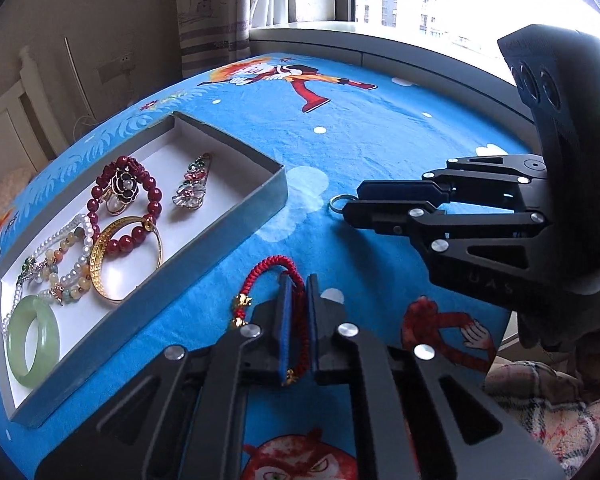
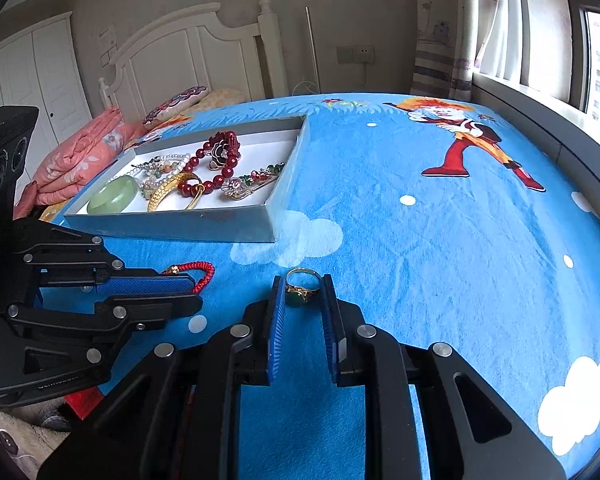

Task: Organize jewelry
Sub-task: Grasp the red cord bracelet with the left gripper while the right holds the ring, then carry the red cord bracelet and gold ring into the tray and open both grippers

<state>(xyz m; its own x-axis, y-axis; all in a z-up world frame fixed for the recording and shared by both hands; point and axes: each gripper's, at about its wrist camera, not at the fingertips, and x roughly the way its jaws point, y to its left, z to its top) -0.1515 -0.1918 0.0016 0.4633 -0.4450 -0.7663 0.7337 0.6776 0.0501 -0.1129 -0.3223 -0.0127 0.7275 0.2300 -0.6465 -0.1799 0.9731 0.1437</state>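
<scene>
A grey box [image 1: 204,248] [image 2: 172,226] on the blue bed sheet holds a red bead bracelet [image 1: 150,200], a gold bangle [image 1: 100,268], a green jade bangle [image 1: 34,340], a pearl strand, and a flower brooch [image 1: 192,188]. My left gripper [image 1: 299,284] [image 2: 192,294] is shut on a red braided cord bracelet [image 1: 276,262] [image 2: 198,270] lying on the sheet. My right gripper [image 2: 303,280] [image 1: 350,200] straddles a gold ring with a green stone [image 2: 302,288] [image 1: 338,202]; the pads sit close on both sides of it.
The bed sheet [image 2: 420,260] spreads wide to the right. A folded pink quilt [image 2: 80,156] and pillows lie by the white headboard [image 2: 188,48]. A window sill [image 1: 320,32] runs along the far bed edge. A plaid cloth [image 1: 540,400] lies at the near edge.
</scene>
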